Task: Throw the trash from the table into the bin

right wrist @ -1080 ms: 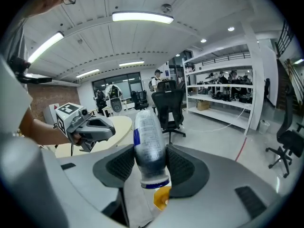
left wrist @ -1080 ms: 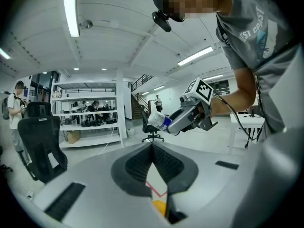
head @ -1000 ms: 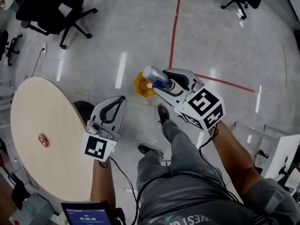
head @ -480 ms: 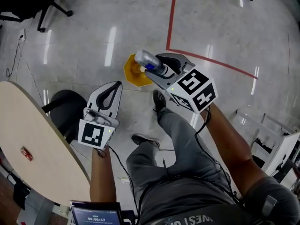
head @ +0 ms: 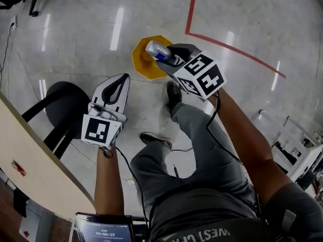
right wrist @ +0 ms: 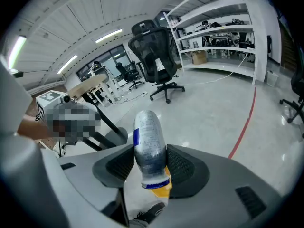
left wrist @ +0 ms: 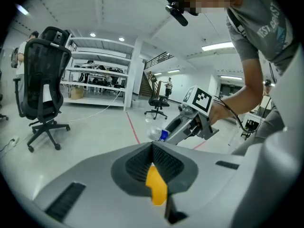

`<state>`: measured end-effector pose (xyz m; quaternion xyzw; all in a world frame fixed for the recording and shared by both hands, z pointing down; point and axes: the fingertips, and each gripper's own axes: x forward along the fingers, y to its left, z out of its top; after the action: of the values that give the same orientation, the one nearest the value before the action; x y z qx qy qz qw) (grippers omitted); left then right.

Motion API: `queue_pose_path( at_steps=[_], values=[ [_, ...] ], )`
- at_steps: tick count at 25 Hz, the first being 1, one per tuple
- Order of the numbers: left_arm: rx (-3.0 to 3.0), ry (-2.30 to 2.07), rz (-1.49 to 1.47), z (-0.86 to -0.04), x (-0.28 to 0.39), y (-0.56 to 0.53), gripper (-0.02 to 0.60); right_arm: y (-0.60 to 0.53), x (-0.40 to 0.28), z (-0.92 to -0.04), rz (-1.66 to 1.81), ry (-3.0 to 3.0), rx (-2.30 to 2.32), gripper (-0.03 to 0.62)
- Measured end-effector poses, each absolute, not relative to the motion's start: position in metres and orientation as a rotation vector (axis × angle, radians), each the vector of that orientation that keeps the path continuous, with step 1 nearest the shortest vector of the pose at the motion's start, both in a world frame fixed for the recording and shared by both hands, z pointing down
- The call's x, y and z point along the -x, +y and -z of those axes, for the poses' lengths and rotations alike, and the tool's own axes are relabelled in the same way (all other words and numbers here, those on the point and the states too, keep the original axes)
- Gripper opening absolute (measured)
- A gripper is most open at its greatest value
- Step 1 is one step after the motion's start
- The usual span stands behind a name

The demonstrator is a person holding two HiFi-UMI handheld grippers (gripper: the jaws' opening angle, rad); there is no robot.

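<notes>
A clear plastic bottle [head: 157, 50] with a blue label is pinched between the jaws of my right gripper [head: 169, 55], its free end out over the yellow bin [head: 144, 62] on the floor. The right gripper view shows the bottle [right wrist: 149, 144] clamped at its lower part, with the yellow bin [right wrist: 164, 190] showing just beneath it. My left gripper [head: 122, 79] hangs to the left of the bin, shut and empty. In the left gripper view the tips [left wrist: 152, 147] meet, and the bottle [left wrist: 156, 135] shows beyond them in the right gripper [left wrist: 190, 123].
The round wooden table [head: 38, 170] fills the lower left, with a small red item [head: 18, 168] on it. A black stool [head: 63, 102] stands beside it. The person's shoe [head: 173, 92] is near the bin. Red floor tape [head: 222, 47] runs behind. An office chair [left wrist: 42, 89] stands farther off.
Both grippers have sunk toward the floor, and the bottle has come over the bin. The view has swung, so the table has slid toward the left edge.
</notes>
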<state>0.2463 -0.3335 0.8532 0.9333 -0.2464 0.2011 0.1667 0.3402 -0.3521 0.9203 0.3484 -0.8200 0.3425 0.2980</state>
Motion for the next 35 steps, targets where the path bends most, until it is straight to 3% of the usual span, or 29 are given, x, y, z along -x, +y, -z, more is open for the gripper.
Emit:
queue_pose_path(
  at_steps=[6, 16, 31, 35],
  values=[
    [-2.632, -0.710, -0.581, -0.858, -0.242, -0.328, 0.043, -0.348, -0.341, -0.938, -0.913, -2.162, -0.922, 0.218],
    [-2.651, -0.721, -0.589, -0.794, -0.252, -0.320, 0.043, -0.343, -0.353, -0.884, -0.896, -2.172, -0.917, 0.218],
    [-2.907, -0.628, -0.552, -0.582, -0.274, -0.272, 0.043, -0.277, -0.376, -0.695, -0.888, -2.233, -1.092, 0.218],
    [-2.988, -0.651, -0.502, -0.496, -0.264, -0.238, 0.043, -0.243, -0.375, -0.607, -0.842, -2.272, -1.150, 0.201]
  ],
)
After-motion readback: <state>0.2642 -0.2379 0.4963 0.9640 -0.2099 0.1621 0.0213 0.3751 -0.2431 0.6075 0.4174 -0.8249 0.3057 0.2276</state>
